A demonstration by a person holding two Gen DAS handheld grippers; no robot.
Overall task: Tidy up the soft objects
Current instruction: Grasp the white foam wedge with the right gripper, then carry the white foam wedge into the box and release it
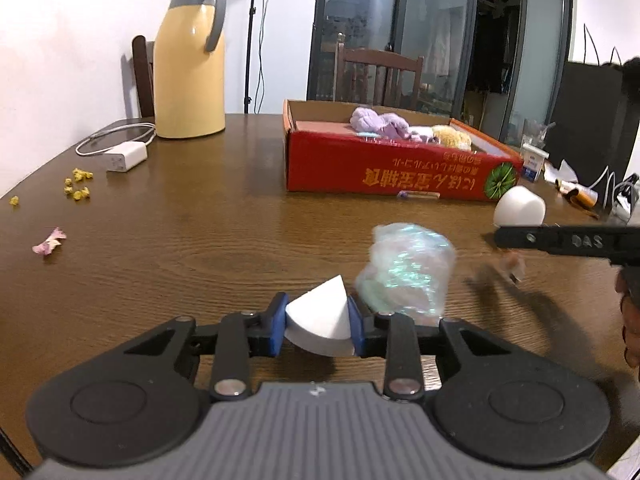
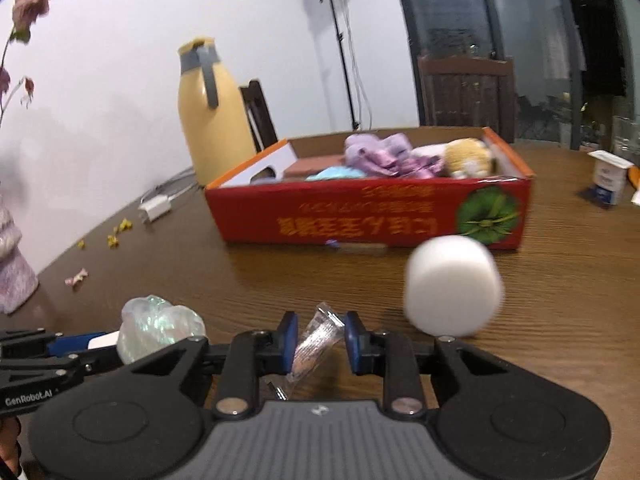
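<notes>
My left gripper (image 1: 318,320) is shut on a white foam wedge (image 1: 320,326), its blue pads pressed against both sides. Just right of it, a crumpled iridescent plastic bundle (image 1: 404,268) lies on the wooden table (image 1: 200,240). My right gripper (image 2: 320,340) is shut on a tilted clear plastic wrapper (image 2: 316,344). A white foam cylinder (image 2: 452,286) sits to its right, in front of the red cardboard box (image 2: 372,216). The box holds a purple cloth (image 2: 376,154) and a yellow plush (image 2: 468,156). The bundle (image 2: 156,330) separates the two grippers.
A yellow thermos jug (image 1: 188,68) and a white charger with its cable (image 1: 126,158) stand at the back left, with yellow crumbs (image 1: 78,184) and a pink petal (image 1: 50,242) nearby. A yogurt cup (image 2: 608,182) is at the far right. A vase (image 2: 12,272) is at the left edge. Chairs stand behind the table.
</notes>
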